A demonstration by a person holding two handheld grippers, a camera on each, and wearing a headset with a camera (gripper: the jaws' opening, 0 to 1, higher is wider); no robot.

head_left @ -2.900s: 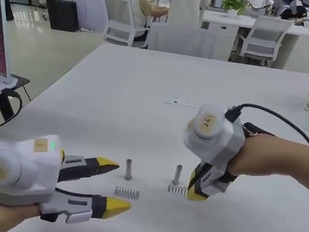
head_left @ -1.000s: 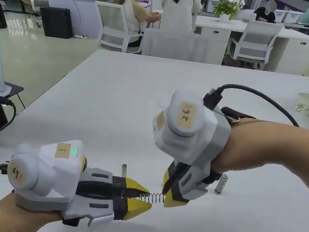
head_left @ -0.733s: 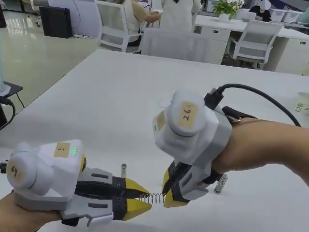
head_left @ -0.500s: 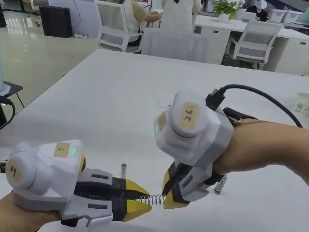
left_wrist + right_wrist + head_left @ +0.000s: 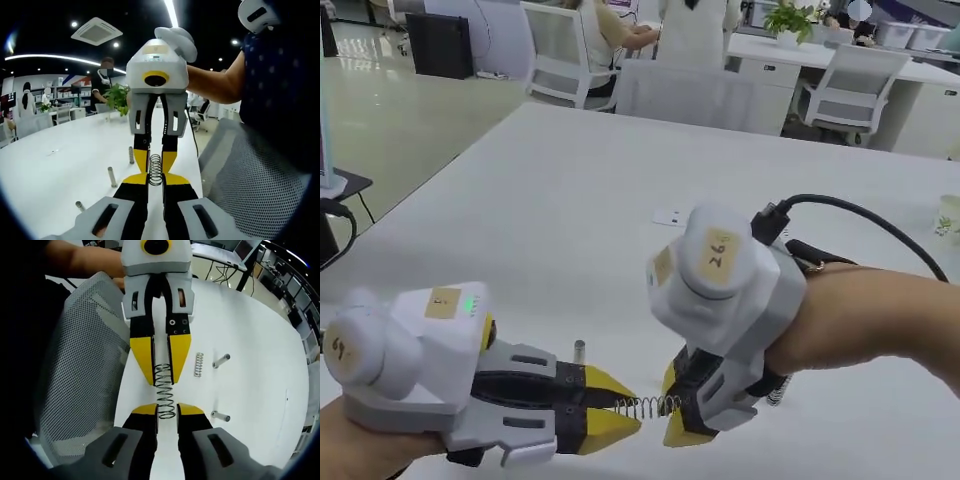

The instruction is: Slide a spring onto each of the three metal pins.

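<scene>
The left gripper (image 5: 625, 408) and right gripper (image 5: 677, 410) are each pinching one end of a spring (image 5: 655, 405), seemingly passing it across before one is threading it onto the pin (image 5: 579, 350) beside the left jaws.

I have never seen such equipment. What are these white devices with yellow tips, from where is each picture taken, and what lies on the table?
No robot: a person holds a two-jaw gripper in each hand. The wide picture comes from a camera on the person's head; the round ones from cameras on the grippers. The left gripper and the right gripper face each other, each pinching one end of a small spring above the white table. On the table stand one bare pin, another bare pin, and a second spring, apparently already on a third pin.
</scene>
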